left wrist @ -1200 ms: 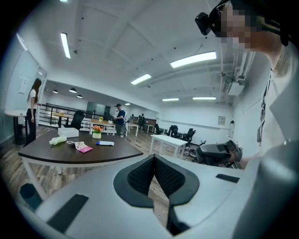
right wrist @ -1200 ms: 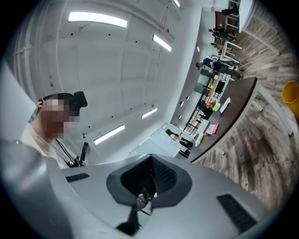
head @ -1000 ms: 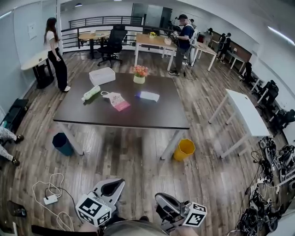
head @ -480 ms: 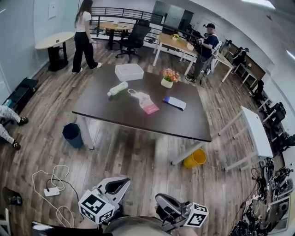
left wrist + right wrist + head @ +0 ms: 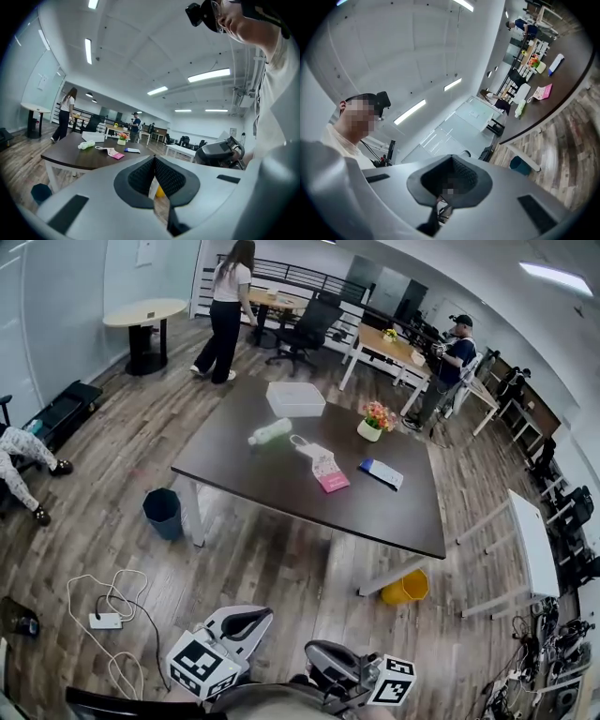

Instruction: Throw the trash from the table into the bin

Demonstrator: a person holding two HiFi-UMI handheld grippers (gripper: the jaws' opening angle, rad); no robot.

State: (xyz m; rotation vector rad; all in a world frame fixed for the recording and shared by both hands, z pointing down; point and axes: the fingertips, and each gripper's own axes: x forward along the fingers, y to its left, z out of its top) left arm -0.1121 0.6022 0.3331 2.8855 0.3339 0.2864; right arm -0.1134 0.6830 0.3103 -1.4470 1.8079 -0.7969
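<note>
Bins: a dark teal round plastic bin stands on the wood-plank floor just beside the table's near left leg. A yellow round plastic bin sits tilted by the near right leg. The inside of neither can be made out.
Table: a dark brown rectangular table with a smooth matte top and white legs.
Trash: a pale green plastic bottle lies on its side on the tabletop. Near it is a pink-and-white flat packet, and further right a blue-and-white flat packet. All are well apart from both bins.
Other items on top: a white shallow rectangular box, contents not visible, and a white pot of orange and pink flowers.
Writing: none readable; the grippers' cubes carry black-and-white square markers.
Left gripper: grey moulded shell, with ribbed black pads clenched together on nothing.
Right gripper: same build, pads pressed together, empty.
Floor clutter: a white cable and power strip.
</note>
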